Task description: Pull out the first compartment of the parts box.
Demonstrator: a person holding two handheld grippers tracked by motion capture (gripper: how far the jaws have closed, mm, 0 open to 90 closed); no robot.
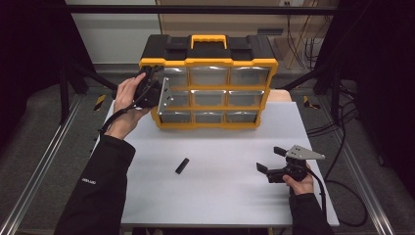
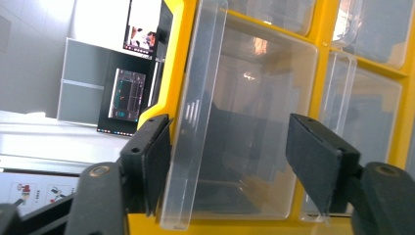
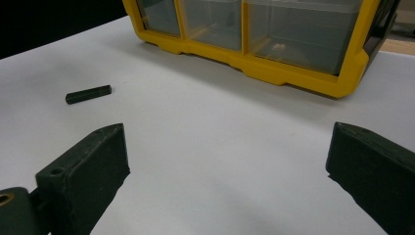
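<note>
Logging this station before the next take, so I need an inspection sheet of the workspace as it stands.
Surface: white table, bare apart from the items below.
Job's things: yellow and black drawer organiser at the far edge; its clear drawer in the left column is pulled out partway.
Clutter: small black bar lying loose mid-table.
Grippers: left hand-held gripper straddles the drawer front, one pad beside its lip, the other apart; right hand-held gripper open, over the table, holding nothing.
Cables: black cable trails from the right gripper; more cables on the floor at right.
Surroundings: dark frame, grey floor.
</note>
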